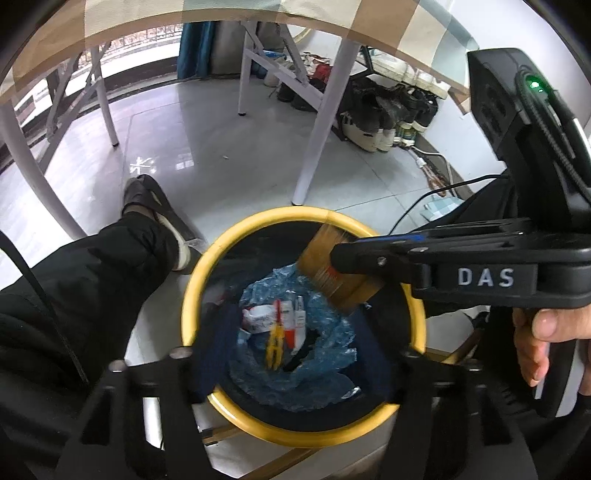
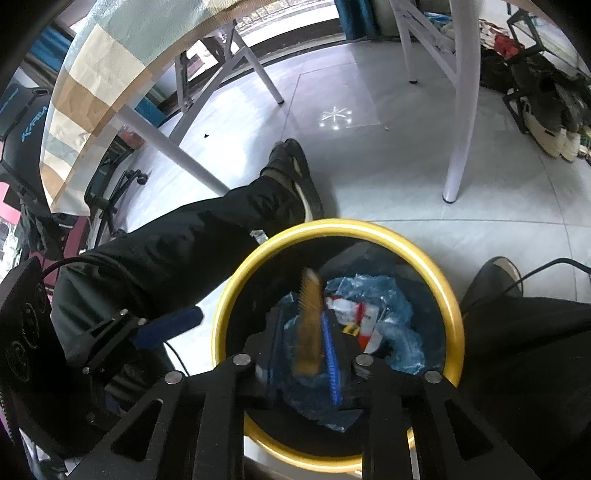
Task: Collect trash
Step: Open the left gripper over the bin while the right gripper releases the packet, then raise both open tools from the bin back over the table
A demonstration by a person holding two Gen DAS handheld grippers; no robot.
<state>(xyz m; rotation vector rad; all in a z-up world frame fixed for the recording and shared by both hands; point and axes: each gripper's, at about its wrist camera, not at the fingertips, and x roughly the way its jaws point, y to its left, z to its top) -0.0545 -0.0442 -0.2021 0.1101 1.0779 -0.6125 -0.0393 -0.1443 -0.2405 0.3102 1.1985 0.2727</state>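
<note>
A black bin with a yellow rim (image 1: pixel 192 295) stands on the floor, also seen in the right wrist view (image 2: pixel 450 295). Inside lie blue plastic wrap (image 1: pixel 325 354), white packets (image 1: pixel 258 319) and a yellow item (image 1: pixel 274 347). My right gripper (image 2: pixel 310 332) is over the bin. A brown tape roll (image 1: pixel 338 271) sits between its blue-padded fingers (image 2: pixel 330 354), edge-on in the right wrist view (image 2: pixel 310 321); whether they still clamp it I cannot tell. My left gripper (image 1: pixel 295 354) is open and empty above the bin's near rim.
The person's black-trousered leg and shoe (image 1: pixel 155 206) lie left of the bin. White table legs (image 1: pixel 325 125) stand behind it. A checked tablecloth (image 1: pixel 221 14) hangs overhead. Shoes (image 1: pixel 384 110) and cables (image 1: pixel 436 192) sit at the right.
</note>
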